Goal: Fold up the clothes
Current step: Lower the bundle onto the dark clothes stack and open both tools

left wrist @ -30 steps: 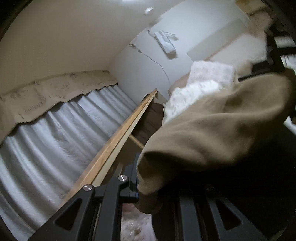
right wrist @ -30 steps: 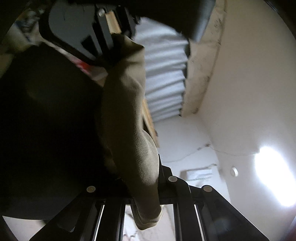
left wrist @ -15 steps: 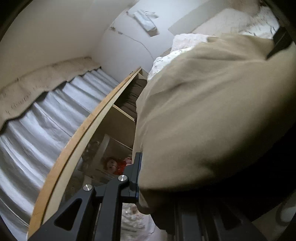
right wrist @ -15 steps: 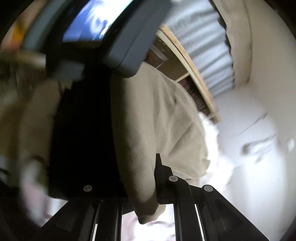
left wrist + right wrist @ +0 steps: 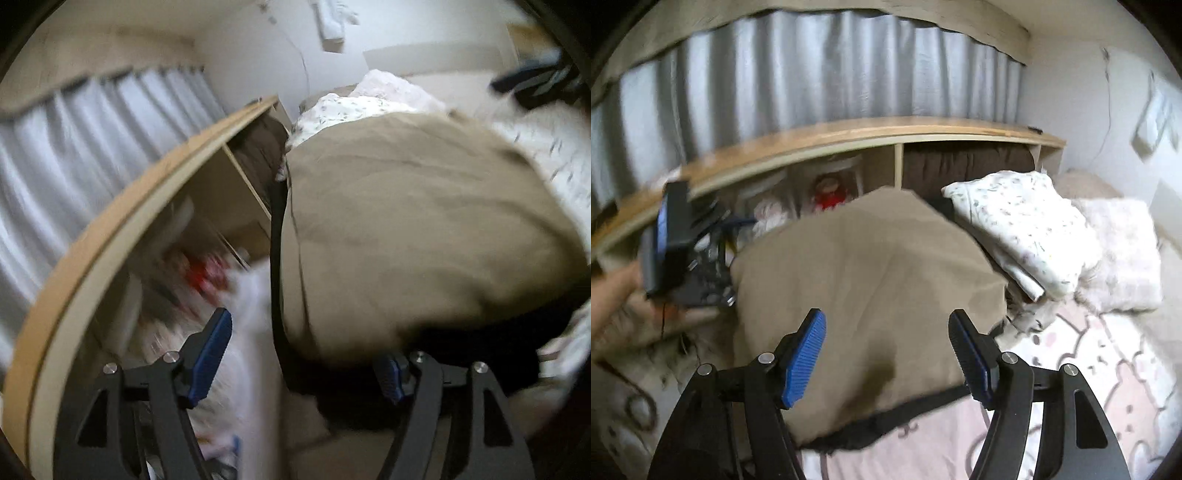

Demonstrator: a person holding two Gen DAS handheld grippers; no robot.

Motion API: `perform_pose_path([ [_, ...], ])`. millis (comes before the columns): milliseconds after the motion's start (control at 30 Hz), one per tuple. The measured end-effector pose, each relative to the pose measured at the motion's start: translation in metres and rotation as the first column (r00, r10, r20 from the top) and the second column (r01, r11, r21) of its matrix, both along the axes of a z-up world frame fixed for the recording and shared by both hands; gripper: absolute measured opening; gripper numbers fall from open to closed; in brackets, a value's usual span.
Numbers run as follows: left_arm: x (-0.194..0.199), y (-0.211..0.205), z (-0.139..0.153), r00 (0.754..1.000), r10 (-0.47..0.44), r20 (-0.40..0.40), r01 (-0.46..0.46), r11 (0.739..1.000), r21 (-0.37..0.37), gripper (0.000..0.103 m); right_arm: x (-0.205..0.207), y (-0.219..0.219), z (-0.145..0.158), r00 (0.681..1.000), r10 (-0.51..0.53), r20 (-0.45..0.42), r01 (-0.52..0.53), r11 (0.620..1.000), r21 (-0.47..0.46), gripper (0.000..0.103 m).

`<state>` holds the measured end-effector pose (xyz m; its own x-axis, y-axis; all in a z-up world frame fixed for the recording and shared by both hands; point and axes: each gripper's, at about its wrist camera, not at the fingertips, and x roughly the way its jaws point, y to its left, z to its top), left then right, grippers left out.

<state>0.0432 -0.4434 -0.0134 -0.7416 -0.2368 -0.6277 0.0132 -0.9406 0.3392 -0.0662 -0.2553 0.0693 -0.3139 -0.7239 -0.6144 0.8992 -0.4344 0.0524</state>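
A khaki garment with a black underside [image 5: 871, 295] lies folded over on the pink patterned bed cover [image 5: 1108, 387]. It also shows in the left wrist view [image 5: 406, 229]. My right gripper [image 5: 888, 354] is open and empty, just above the garment's near edge. My left gripper [image 5: 310, 354] is open too, with the garment's edge lying over its right side; its left blue pad [image 5: 210, 354] is bare. The left gripper's body [image 5: 672, 240] shows at the left of the right wrist view, beside the garment.
A folded white floral cloth [image 5: 1027, 225] and a fluffy pink pillow [image 5: 1123, 251] lie right of the garment. A wooden shelf unit [image 5: 849, 136] with a red doll [image 5: 829, 192] runs along the back, with grey curtains [image 5: 812, 66] above.
Both grippers have opened and let go of the khaki garment, which has dropped onto the bed. Both views have swung down from the ceiling and wall toward the bed.
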Motion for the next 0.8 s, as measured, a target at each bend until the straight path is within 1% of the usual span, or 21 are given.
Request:
perform_pose_path([
  [67, 0.009, -0.013, 0.014, 0.999, 0.002, 0.032, -0.006, 0.992, 0.128, 0.071, -0.009, -0.003, -0.009, 0.999, 0.025, 0.031, -0.025, 1.000, -0.009, 0.069],
  [100, 0.014, -0.014, 0.023, 0.999, -0.004, 0.032, -0.002, 0.982, 0.187, 0.071, -0.016, -0.008, -0.016, 0.998, 0.039, 0.045, -0.039, 0.999, -0.004, 0.069],
  [133, 0.016, -0.014, 0.033, 1.000, -0.003, 0.027, -0.004, 0.972, 0.235, 0.071, -0.017, -0.007, -0.030, 0.997, 0.048, 0.056, -0.048, 0.999, 0.005, 0.069],
  [167, 0.014, -0.010, 0.045, 1.000, 0.022, 0.012, -0.024, 0.968, 0.250, 0.071, -0.017, -0.005, -0.045, 0.996, 0.056, 0.065, -0.057, 0.998, 0.014, 0.069],
  [233, 0.009, -0.002, 0.070, 0.997, 0.072, -0.018, -0.064, 0.958, 0.279, 0.071, -0.021, -0.009, -0.061, 0.994, 0.066, 0.084, -0.069, 0.997, 0.033, 0.069],
  [267, 0.006, 0.001, 0.080, 0.995, 0.094, -0.029, -0.081, 0.952, 0.296, 0.073, -0.021, -0.012, -0.068, 0.994, 0.064, 0.088, -0.067, 0.997, 0.041, 0.069],
  [300, 0.001, 0.003, 0.085, 0.994, 0.103, -0.026, -0.089, 0.942, 0.325, 0.077, -0.020, -0.014, -0.074, 0.994, 0.062, 0.093, -0.066, 0.997, 0.049, 0.069],
  [367, -0.019, 0.012, 0.094, 0.995, 0.099, -0.018, -0.083, 0.911, 0.404, 0.078, -0.021, -0.026, -0.084, 0.995, 0.054, 0.079, -0.059, 0.996, 0.060, 0.069],
  [400, -0.030, 0.015, 0.097, 0.995, 0.094, -0.010, -0.081, 0.902, 0.423, 0.078, -0.018, -0.030, -0.087, 0.996, 0.051, 0.075, -0.056, 0.996, 0.066, 0.069],
  [467, -0.059, 0.023, 0.098, 0.996, 0.088, 0.015, -0.086, 0.888, 0.451, 0.078, -0.018, -0.036, -0.092, 0.996, 0.049, 0.074, -0.054, 0.996, 0.077, 0.071],
  [533, -0.088, 0.032, 0.094, 0.995, 0.088, 0.041, -0.097, 0.889, 0.448, 0.078, -0.027, -0.039, -0.094, 0.996, 0.047, 0.079, -0.054, 0.995, 0.086, 0.074],
  [600, -0.108, 0.039, 0.087, 0.994, 0.092, 0.059, -0.109, 0.887, 0.449, 0.078, -0.027, -0.042, -0.098, 0.998, 0.033, 0.054, -0.039, 0.993, 0.109, 0.084],
  [633, -0.115, 0.041, 0.085, 0.993, 0.094, 0.065, -0.114, 0.884, 0.453, 0.078, -0.027, -0.039, -0.099, 0.998, 0.030, 0.058, -0.037, 0.993, 0.110, 0.086],
  [667, -0.120, 0.043, 0.082, 0.993, 0.096, 0.069, -0.117, 0.881, 0.458, 0.078, -0.027, -0.036, -0.099, 0.997, 0.029, 0.066, -0.036, 0.994, 0.108, 0.087],
  [767, -0.115, 0.048, 0.076, 0.994, 0.093, 0.062, -0.111, 0.873, 0.474, 0.078, -0.029, -0.020, -0.095, 0.995, 0.028, 0.099, -0.037, 0.995, 0.089, 0.087],
  [800, -0.110, 0.051, 0.077, 0.994, 0.096, 0.054, -0.110, 0.878, 0.465, 0.078, -0.030, -0.009, -0.090, 0.992, 0.030, 0.119, -0.039, 0.997, 0.071, 0.087],
])
